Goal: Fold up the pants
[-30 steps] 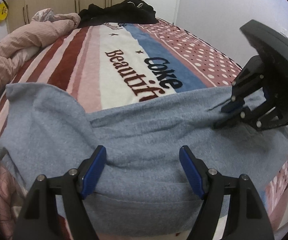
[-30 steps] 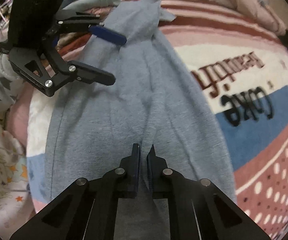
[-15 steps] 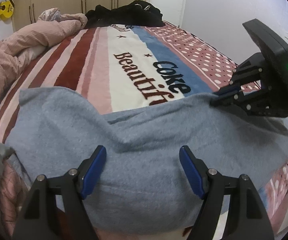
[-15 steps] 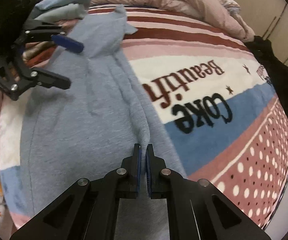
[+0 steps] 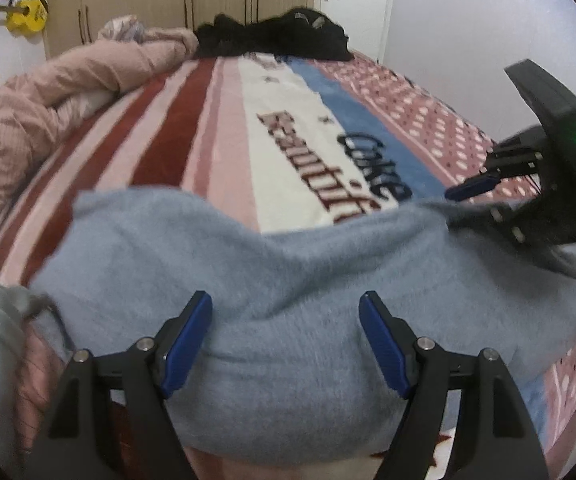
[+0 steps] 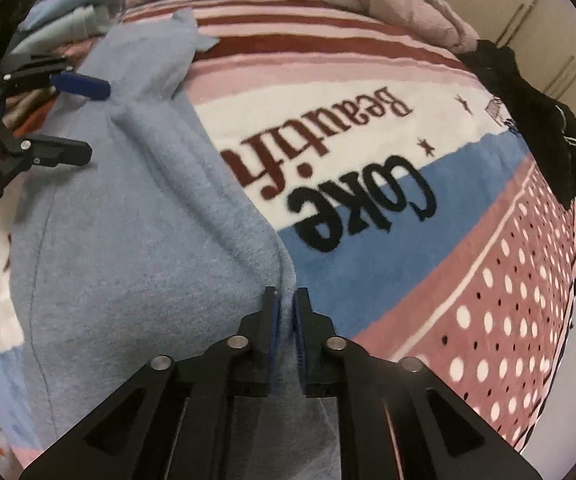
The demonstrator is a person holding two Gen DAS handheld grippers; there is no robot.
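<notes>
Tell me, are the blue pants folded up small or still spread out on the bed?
Still spread out. The blue pants lie long across the striped blanket, with just a raised ridge of fabric running along them.

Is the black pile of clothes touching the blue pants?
Apart. The left wrist view shows the black clothes at the far end of the bed, with a long stretch of striped blanket before the blue pants.

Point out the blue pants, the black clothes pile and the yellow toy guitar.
blue pants (image 6: 135, 240): right wrist view, middle of the flat fabric.
black clothes pile (image 5: 275, 38): left wrist view, centre of the heap at the bed's far end.
yellow toy guitar (image 5: 27, 19): left wrist view, its body.
</notes>
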